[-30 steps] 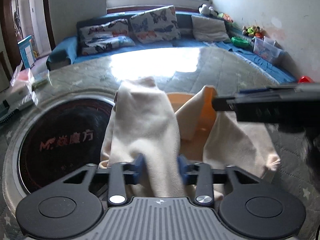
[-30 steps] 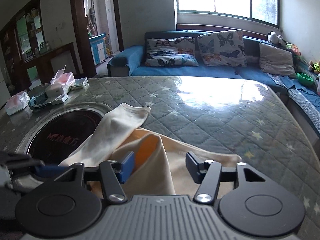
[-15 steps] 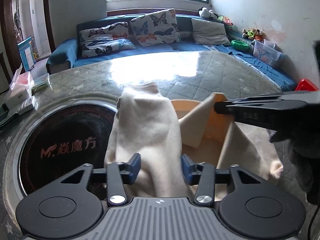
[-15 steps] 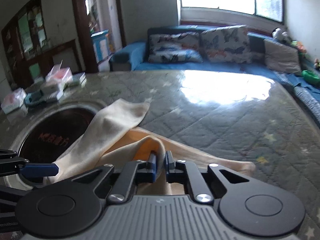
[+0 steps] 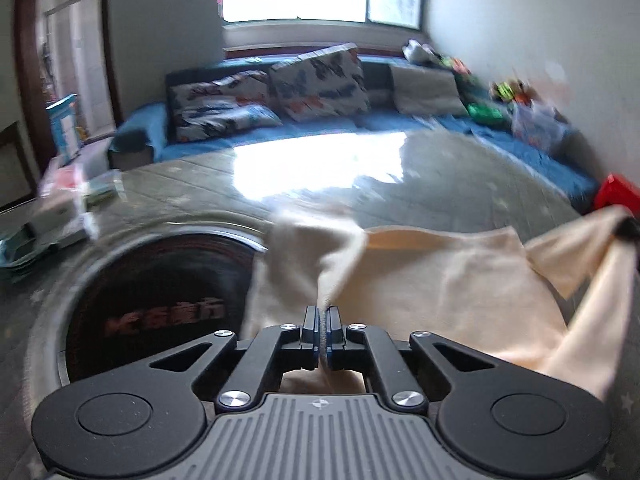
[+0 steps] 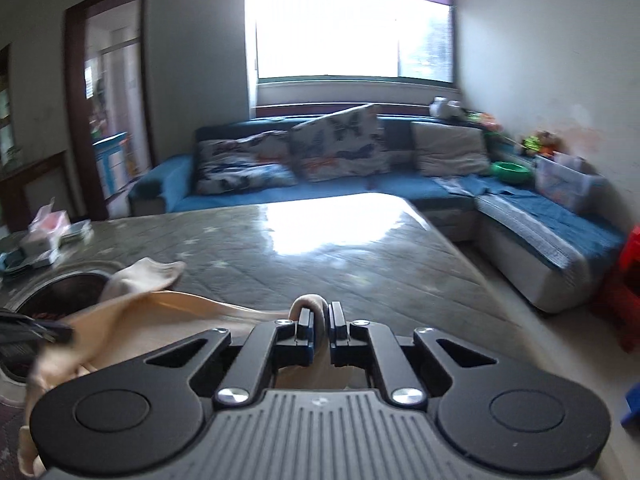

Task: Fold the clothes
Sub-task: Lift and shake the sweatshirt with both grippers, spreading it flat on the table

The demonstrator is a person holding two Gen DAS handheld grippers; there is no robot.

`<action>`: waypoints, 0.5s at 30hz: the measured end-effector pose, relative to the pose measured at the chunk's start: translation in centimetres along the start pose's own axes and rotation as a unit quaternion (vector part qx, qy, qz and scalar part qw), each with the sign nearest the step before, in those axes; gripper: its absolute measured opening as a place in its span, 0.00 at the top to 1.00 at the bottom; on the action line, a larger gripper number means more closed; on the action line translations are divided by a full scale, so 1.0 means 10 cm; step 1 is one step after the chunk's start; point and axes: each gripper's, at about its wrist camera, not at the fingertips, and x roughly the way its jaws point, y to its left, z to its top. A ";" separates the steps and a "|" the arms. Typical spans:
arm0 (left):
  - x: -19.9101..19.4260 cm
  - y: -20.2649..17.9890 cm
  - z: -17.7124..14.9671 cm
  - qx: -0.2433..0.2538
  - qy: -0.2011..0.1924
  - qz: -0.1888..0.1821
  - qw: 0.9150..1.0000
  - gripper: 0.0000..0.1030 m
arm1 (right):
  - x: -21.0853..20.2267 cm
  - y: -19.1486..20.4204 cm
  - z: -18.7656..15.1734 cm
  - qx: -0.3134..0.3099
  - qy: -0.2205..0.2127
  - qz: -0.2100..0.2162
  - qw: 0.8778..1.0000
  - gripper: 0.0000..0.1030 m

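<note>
Both the left gripper and right gripper have their jaws clamped on the cream fleece garment, stretched low across the frame above the grey quilted desk. Spreading step, I judge; next, lay it flat and even.

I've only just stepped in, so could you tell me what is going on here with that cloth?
A person is folding a cream garment with a handheld gripper in each hand. The left gripper is shut on a bunched part of the fabric, and the right gripper is shut on another part. The cloth hangs stretched between them above the quilted table, beside a round dark inset. No fold is laid down yet.
</note>
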 end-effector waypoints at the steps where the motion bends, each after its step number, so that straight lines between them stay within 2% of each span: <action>1: -0.05 0.05 -0.01 -0.005 -0.005 0.003 1.000 0.97 | -0.06 -0.07 -0.03 0.007 -0.002 -0.009 1.000 0.94; 7: -0.56 0.47 -0.28 -0.056 -0.012 0.024 0.998 0.97 | -0.32 -0.40 -0.25 0.049 0.007 -0.043 0.998 0.94; 11: -0.79 0.71 -0.56 -0.091 0.013 0.027 0.995 0.97 | -0.37 -0.59 -0.45 0.081 0.035 -0.056 0.995 0.94; 15: -0.80 0.84 -0.80 -0.101 0.048 0.045 0.993 0.97 | -0.37 -0.76 -0.61 0.106 0.067 -0.068 0.990 0.84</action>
